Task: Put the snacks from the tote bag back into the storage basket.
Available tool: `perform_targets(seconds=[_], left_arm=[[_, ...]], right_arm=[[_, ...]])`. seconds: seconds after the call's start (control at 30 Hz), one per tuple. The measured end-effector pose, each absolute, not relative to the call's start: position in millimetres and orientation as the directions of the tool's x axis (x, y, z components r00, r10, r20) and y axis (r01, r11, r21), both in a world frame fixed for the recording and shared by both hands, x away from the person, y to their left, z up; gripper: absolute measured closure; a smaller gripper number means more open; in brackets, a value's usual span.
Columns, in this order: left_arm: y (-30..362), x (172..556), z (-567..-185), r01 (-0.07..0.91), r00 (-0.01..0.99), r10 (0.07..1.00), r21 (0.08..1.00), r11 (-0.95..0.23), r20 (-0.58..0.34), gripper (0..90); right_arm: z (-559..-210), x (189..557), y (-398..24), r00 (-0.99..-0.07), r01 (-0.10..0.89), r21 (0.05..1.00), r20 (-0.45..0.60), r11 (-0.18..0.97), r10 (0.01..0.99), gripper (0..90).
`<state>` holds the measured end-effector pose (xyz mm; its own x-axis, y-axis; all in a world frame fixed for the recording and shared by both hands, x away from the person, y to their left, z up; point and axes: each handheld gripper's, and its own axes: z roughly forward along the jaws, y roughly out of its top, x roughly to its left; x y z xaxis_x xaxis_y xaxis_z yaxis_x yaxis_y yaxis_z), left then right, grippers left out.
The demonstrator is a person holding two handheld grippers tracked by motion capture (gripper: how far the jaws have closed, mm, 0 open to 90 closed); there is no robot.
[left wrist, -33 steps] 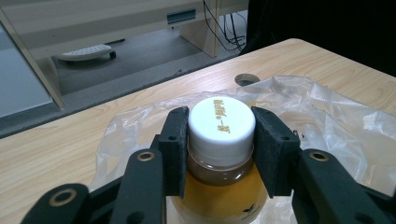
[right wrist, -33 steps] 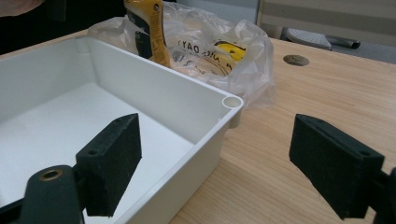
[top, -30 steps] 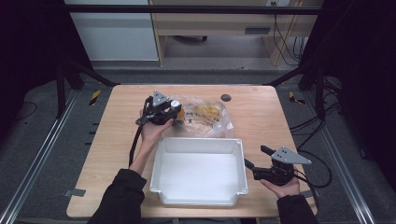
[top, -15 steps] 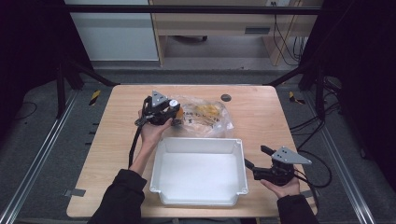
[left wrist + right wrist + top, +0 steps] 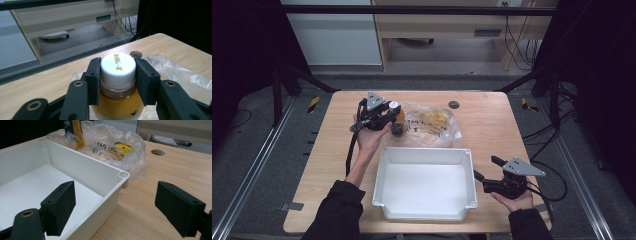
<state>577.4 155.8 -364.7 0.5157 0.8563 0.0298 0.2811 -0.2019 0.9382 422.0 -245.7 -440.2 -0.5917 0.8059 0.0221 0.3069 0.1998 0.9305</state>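
My left gripper (image 5: pixel 395 120) is at the table's back left and shut on a bottle (image 5: pixel 395 111) with a white cap (image 5: pixel 118 66) and amber liquid. Its pads (image 5: pixel 94 80) press the bottle's neck just below the cap. The bottle stands upright at the left edge of a clear plastic bag (image 5: pixel 434 125) that holds yellow items. A white tray (image 5: pixel 424 155) lies empty at the table's front centre. My right gripper (image 5: pixel 487 168) is open at the tray's right wall (image 5: pixel 82 167), one jaw over the tray's inside and the other over the table. Nothing is between them but the wall.
A round cable hole (image 5: pixel 454 104) sits in the wooden table behind the bag. Beyond the table stand a desk (image 5: pixel 447 25) and hanging cables (image 5: pixel 517 45). Black frame posts (image 5: pixel 277 85) flank the table. Bare wood lies right of the tray.
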Motion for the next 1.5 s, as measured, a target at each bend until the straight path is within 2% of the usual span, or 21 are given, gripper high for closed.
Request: perform_targets(seconds=[1.07,1.5], left_arm=[[165,547,-296,0.190,0.522,0.853,0.972,-0.139,0.020,59.1],[167,516,-280,0.170,0.543,0.839,0.973,-0.155,0.039,59.1]], right_arm=[[-439,421,-246,-0.589,0.301,0.933,0.017,0.199,0.808,17.0],[-439,420,-246,-0.588,0.300,0.933,0.018,0.197,0.809,17.0]])
